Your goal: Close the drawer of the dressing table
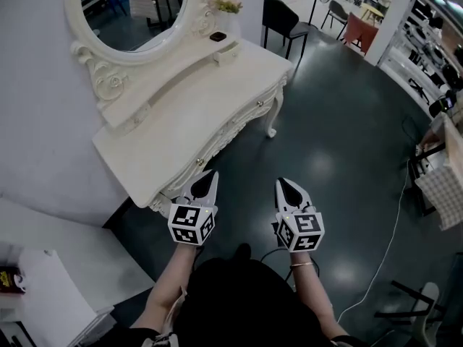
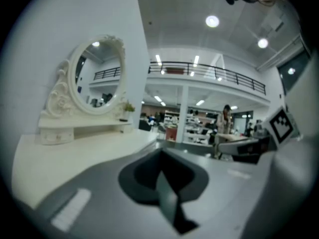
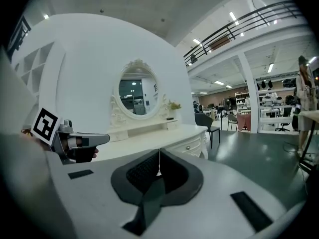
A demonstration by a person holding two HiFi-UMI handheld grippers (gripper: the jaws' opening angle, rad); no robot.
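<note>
Looking down through the head view: cream-white carved wooden dressing table (image 1: 195,114) with an oval mirror (image 1: 137,6), filling the far left, its long front edge slanting from near left to far right. Drawer front with a small round knob (image 1: 200,162) set into that edge, just beyond the left gripper (image 1: 205,176); too hard from above to judge as open or already flush. Left gripper pinched to a point, nothing between its jaws, tip just beside the table's near front. Right gripper (image 1: 287,185) likewise closed and empty, level with the left one but out over the dark glossy floor (image 1: 325,121), clear of the table.

Turning to the left gripper view: jaws together on nothing, the pale tabletop (image 2: 75,151) spreading away to the left and far towards the mirror (image 2: 97,76), so pointing along the front rather than facing it. Drawer front itself out of sight below.

Turning to the right gripper view: jaws fully closed, empty. Table (image 3: 164,133) ahead and to the left, a knobbed drawer front (image 3: 192,144) showing on its far right curve, the left gripper (image 3: 82,141) between this camera and the table.

Judging from all three: drawer lying to the left of both grippers, long axis along the slanted front, left gripper plainly the nearer; any closing push probably best driven leftwards, square to that front.
</note>
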